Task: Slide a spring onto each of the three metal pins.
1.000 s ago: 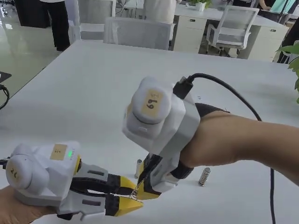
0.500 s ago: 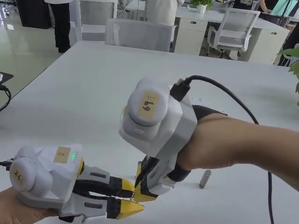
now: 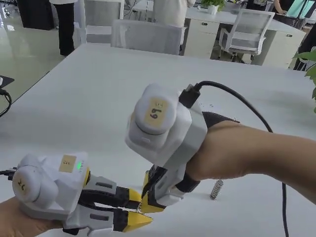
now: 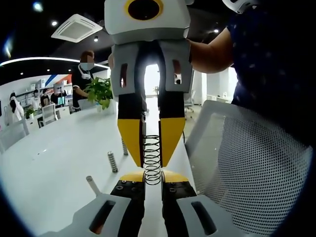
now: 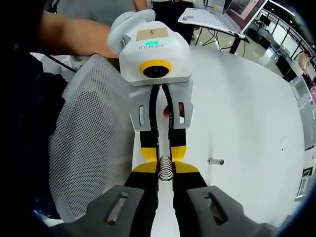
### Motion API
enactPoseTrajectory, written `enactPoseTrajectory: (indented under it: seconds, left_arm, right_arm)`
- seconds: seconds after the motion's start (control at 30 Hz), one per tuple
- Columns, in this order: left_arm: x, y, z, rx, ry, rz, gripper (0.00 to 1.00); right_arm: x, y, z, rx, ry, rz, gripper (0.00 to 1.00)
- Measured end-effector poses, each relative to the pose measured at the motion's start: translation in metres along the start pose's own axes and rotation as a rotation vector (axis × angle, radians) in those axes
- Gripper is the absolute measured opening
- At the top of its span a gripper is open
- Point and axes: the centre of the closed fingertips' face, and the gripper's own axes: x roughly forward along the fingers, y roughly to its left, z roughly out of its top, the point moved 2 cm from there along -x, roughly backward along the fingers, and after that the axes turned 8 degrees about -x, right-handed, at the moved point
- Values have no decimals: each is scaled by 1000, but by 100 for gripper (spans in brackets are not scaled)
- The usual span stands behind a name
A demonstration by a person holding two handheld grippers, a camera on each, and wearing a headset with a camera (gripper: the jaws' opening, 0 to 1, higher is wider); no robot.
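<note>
1. Still tip to tip, the left gripper point(image 4: 153, 177) and right gripper point(image 5: 166, 174) have barely shifted since half a second ago.
2. Both clamp one spring point(image 4: 152, 150), which spans the gap between them.
3. Near the right gripper's tips, a second spring point(image 3: 216, 188) stands upright, unmoved, on the table point(image 3: 98, 98).

Item 1. Large tan sticker point(image 3: 156, 111) on the rounded top of the right gripper point(image 3: 149, 205), middle of the head view. It carries a handwritten "69", with two tiny characters beside it that are too small to read.

Item 2. Small tan sticker point(image 3: 67, 163) on top of the left gripper point(image 3: 138, 210), near left. It has one dark mark, not legible.

Item 3. Round end sticker point(image 3: 20, 183) on the leftmost end of the same gripper. The handwritten strokes are not legible.

Item 4. Printed word point(image 5: 148, 47) on the white front of the left gripper point(image 5: 164, 157), in the right gripper view. It reads roughly "KENSE", with the first letter uncertain.
</note>
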Motion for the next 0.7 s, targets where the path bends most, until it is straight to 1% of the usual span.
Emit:
enactPoseTrajectory:
  seconds: [0.1,0.17,0.23,0.33,0.5,0.6,0.7]
  left_arm:
    - [0,1,-1,-7,-2,6,9]
    - [-1,1,-1,-10,-1,5,9]
    - [-3,3,-3,-17,3,14,12]
    - [-6,5,-5,-22,2,25,15]
    - [-13,11,-9,-44,-6,65,24]
    - [-16,13,-11,-48,-10,81,27]
    - [-19,15,-13,-51,-9,103,33]
  right_arm:
    - [1,-3,-1,-16,16,-13,7]
    - [1,-2,0,-8,9,-6,7]
    - [0,-5,-2,-12,13,-16,7]
    - [-2,-7,-4,-3,14,-16,7]
    - [-5,-11,-8,5,17,-25,7]
    - [-6,-15,-9,8,17,-35,7]
    - [-8,-17,-10,11,16,-42,7]
